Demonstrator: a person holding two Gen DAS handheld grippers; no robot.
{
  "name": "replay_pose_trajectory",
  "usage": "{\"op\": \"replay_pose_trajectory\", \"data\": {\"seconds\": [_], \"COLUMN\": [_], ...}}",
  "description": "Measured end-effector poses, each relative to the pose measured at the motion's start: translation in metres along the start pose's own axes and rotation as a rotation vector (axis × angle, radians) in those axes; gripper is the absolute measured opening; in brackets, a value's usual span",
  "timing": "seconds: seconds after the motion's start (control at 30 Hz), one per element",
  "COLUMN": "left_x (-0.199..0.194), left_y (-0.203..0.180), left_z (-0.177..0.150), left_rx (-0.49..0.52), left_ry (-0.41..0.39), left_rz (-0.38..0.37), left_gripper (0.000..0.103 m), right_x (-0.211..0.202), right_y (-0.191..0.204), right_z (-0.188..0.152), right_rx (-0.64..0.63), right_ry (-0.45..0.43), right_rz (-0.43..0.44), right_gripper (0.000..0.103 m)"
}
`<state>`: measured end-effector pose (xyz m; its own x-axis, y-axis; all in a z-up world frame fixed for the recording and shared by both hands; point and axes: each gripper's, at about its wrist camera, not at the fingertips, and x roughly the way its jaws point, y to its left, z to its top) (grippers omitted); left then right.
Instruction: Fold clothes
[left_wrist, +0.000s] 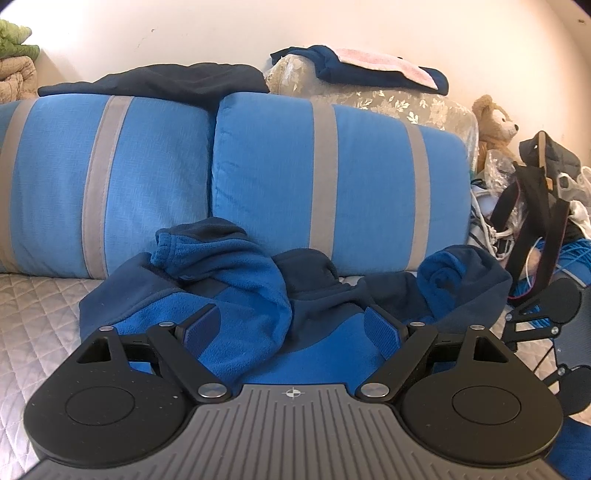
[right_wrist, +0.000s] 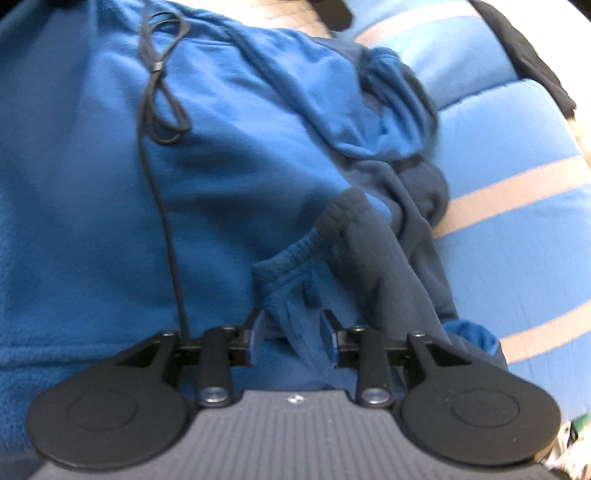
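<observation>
My right claw (right_wrist: 293, 334) pinched a cuffed sleeve (right_wrist: 291, 280) of the blue fleece jacket (left_wrist: 251, 295) heaped on the quilted bed (left_wrist: 40, 306), my left claw (left_wrist: 291, 328) hung wide above it, and the loose drawcord (right_wrist: 162, 122) could have snagged.

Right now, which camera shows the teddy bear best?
The left wrist view: the teddy bear sits in plain sight at the right, behind the striped cushions. The right wrist view shows none of it, only fleece and cushion.

Lighting bright, even, soft shadows. Left wrist view sharp, corners vignetted, edges bowed by fisheye. Right wrist view motion-blurred throughout; striped cushions (right_wrist: 517, 155) smeared, slightly overexposed.
</observation>
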<state>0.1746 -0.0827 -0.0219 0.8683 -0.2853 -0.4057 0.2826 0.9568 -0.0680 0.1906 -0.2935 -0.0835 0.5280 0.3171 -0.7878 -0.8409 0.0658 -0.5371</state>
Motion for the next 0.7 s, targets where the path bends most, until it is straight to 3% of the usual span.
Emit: {"op": "replay_pose_trajectory", "data": {"seconds": [0.23,0.37,0.47,0.7], "left_x": [0.001,0.002,0.002,0.002], "left_y": [0.001,0.002,0.002,0.001], "left_z": [0.000,0.000,0.000,-0.001], "left_rx": [-0.004,-0.006,-0.004,0.002], "left_ry": [0.007,0.011,0.012,0.015], "left_rz": [0.002,0.003,0.002,0.001], "left_gripper": [0.086,0.086,0.086,0.086], "right_x": [0.014,0.026,0.026,0.025], "right_y": [-0.020,-0.020,-0.015,-0.018], "right_z": [0.011,0.013,0.013,0.015], "right_rx": [-0.002,-0.003,-0.028,-0.052], "right_ry": [0.036,0.063,0.078,0.085], "right_rz": [0.143,0.163,0.194,0.177], "right_gripper": [0.047,0.046,0.038,0.040]}}
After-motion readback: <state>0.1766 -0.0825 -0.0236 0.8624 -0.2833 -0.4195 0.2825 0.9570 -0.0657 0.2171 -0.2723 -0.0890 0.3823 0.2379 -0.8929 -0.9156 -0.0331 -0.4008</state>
